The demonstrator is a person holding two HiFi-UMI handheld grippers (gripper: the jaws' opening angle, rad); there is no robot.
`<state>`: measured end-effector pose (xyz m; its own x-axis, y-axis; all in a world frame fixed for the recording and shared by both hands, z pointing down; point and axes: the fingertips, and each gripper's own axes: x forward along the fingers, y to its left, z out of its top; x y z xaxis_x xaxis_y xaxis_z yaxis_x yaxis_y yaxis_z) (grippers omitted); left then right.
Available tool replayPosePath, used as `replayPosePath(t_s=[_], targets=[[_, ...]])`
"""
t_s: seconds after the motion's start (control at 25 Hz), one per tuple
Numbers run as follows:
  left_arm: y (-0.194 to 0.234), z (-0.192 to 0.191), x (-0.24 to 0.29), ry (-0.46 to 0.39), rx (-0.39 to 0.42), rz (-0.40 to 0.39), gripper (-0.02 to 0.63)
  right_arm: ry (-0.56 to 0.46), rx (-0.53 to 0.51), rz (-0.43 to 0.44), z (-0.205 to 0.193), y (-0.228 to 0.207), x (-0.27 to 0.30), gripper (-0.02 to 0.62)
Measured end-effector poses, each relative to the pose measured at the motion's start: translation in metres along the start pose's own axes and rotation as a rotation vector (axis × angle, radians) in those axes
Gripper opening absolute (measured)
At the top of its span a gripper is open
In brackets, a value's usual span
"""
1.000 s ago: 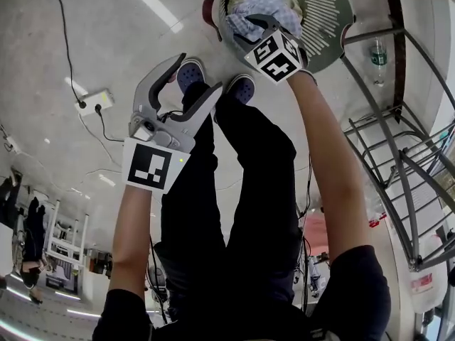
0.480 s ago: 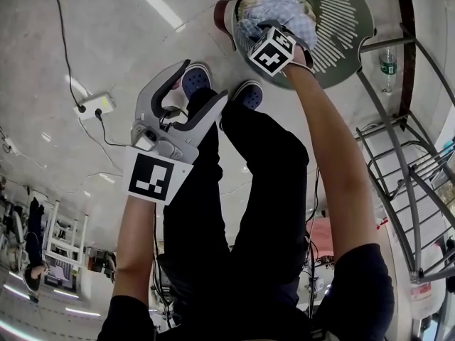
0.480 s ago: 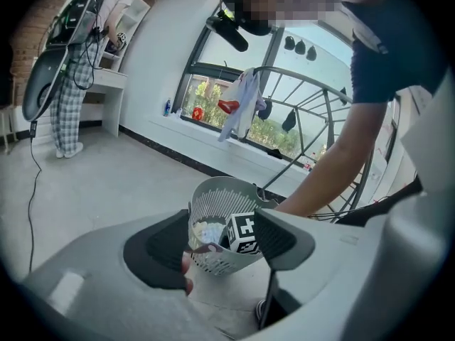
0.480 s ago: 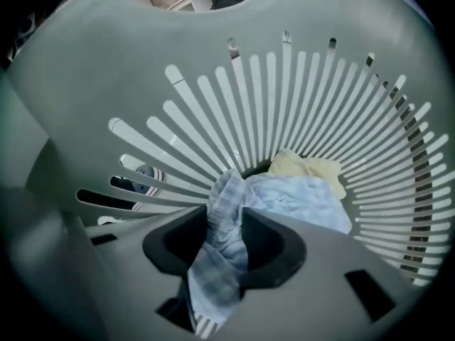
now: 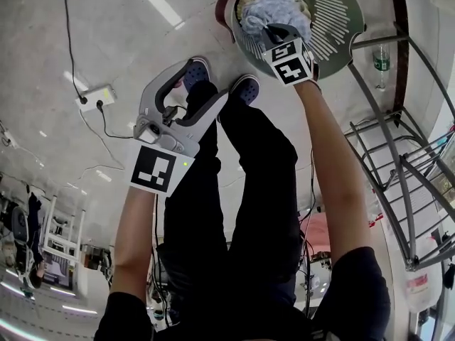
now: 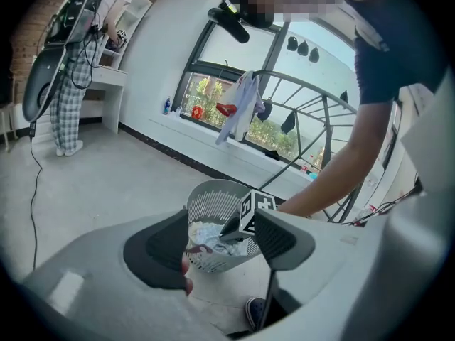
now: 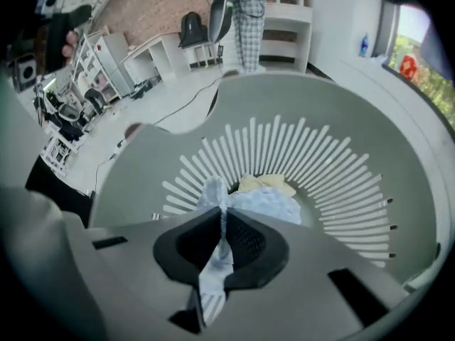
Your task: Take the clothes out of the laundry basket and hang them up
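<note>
The grey slotted laundry basket (image 5: 334, 20) stands on the floor at the top of the head view. A light blue garment (image 5: 277, 9) lies on top of the clothes in it. My right gripper (image 5: 269, 28) points steeply down into the basket. Its jaws have just been closing and now pinch a fold of the blue garment (image 7: 263, 204); my right gripper (image 7: 222, 219) is shut on it. A pale yellow cloth (image 7: 266, 183) lies behind the blue one. My left gripper (image 5: 202, 84) hangs open and empty over the person's shoes, left of the basket (image 6: 213, 201).
A metal drying rack (image 5: 398, 162) stands to the right, with a white garment (image 6: 238, 109) hanging on it by the window. A water bottle (image 5: 382, 57) stands by the rack. A power strip (image 5: 96, 98) and cables lie on the floor at left. A person in checked trousers (image 6: 71, 98) stands far left.
My right gripper has sunk further into the basket and its jaws have shut on the blue garment. The left gripper has stayed where it was, open.
</note>
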<state>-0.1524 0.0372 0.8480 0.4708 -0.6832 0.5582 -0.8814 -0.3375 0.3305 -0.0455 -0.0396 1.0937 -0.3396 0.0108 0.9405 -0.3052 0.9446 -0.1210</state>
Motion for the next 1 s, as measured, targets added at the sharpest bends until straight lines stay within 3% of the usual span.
replayPosePath(t_s=[0.24, 0.56, 0.8, 1.0], targets=[[-0.031, 0.035, -0.013, 0.008, -0.025, -0.02, 0.278, -0.116, 0.108, -0.03, 0.023, -0.003, -0.092, 0.023], [-0.082, 0.106, -0.031, 0.015, 0.066, -0.081, 0.278, -0.232, 0.077, -0.048, 0.054, 0.004, -0.225, 0.023], [-0.134, 0.189, -0.06, -0.039, 0.137, -0.117, 0.278, -0.338, 0.071, -0.087, 0.081, 0.007, -0.357, 0.023], [-0.177, 0.25, -0.097, -0.048, 0.157, -0.168, 0.278, -0.345, 0.006, -0.104, 0.094, 0.03, -0.45, 0.023]])
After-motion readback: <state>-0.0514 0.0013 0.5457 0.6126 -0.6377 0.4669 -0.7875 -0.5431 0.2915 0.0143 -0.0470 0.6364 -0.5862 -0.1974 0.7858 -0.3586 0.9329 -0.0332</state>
